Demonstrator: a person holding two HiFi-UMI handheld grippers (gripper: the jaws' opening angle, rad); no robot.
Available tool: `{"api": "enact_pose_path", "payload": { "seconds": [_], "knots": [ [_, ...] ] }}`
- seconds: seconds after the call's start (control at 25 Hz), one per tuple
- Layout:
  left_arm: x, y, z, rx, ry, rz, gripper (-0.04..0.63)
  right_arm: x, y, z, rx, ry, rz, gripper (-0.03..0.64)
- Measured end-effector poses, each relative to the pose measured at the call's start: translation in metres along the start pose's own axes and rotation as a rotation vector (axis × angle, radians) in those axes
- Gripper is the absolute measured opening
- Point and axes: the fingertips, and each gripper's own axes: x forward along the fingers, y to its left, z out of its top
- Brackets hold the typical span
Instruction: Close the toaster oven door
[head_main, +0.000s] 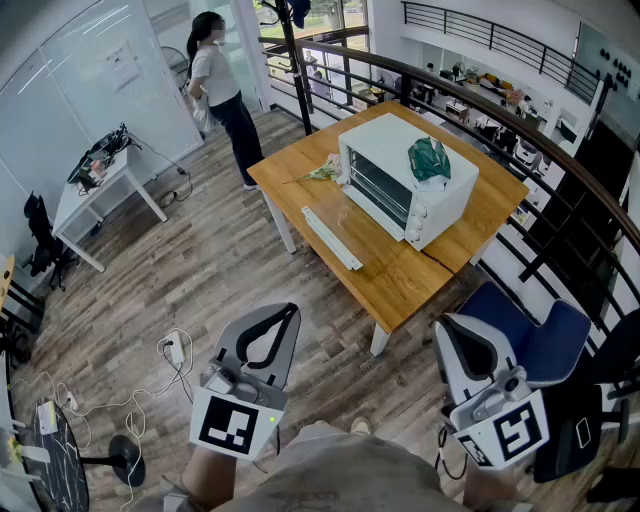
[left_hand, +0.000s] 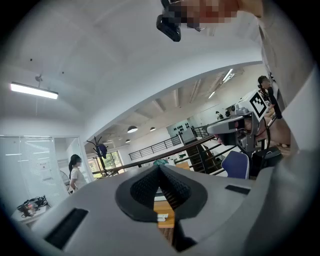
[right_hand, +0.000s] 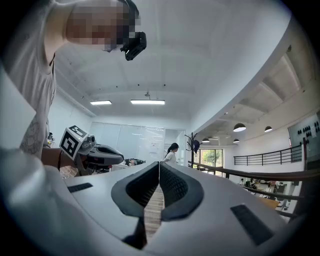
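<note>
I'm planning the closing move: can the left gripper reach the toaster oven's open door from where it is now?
Probably not yet. The left gripper hangs near the person's body, with a stretch of floor between it and the table; the open door lies beyond. Nothing blocks the approach.

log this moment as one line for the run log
toaster oven: on table, door open | left gripper: shut, empty | right gripper: shut, empty | both away from table

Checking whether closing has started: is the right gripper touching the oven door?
Apart. The head view shows the right gripper far short of the table, with floor between it and the open oven door.
</note>
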Motion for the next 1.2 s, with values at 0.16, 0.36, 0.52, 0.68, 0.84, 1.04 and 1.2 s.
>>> {"api": "enact_pose_path", "payload": {
  "seconds": [0.16,0.36,0.52,0.68,0.84,1.04,1.2],
  "knots": [
    [0.002,-0.002,0.004,0.001,0.001,0.003,0.017,-0.001,-0.003,0.002,0.004,0.0,0.006,0.032],
    [0.004,-0.005,0.008,-0.002,-0.001,0.01,0.017,-0.004,-0.007,0.002,0.001,0.005,0.019,0.032],
    [0.006,-0.013,0.009,0.009,-0.001,0.01,0.017,-0.007,-0.01,-0.001,0.009,0.004,0.032,0.032],
    [0.008,-0.017,0.004,0.013,0.013,0.01,0.017,-0.005,-0.011,-0.005,0.022,0.001,0.044,0.032],
    [0.008,-0.013,-0.003,0.023,0.03,0.025,0.017,0.0,-0.017,-0.008,0.052,-0.028,0.006,0.043],
    [0.014,-0.004,-0.018,-0.006,0.06,0.04,0.017,0.016,-0.017,-0.023,0.053,0.015,0.03,0.155],
    [0.029,0.007,-0.035,-0.014,0.079,0.029,0.017,0.038,-0.018,-0.039,0.052,0.065,0.047,0.155]
  ]
}}
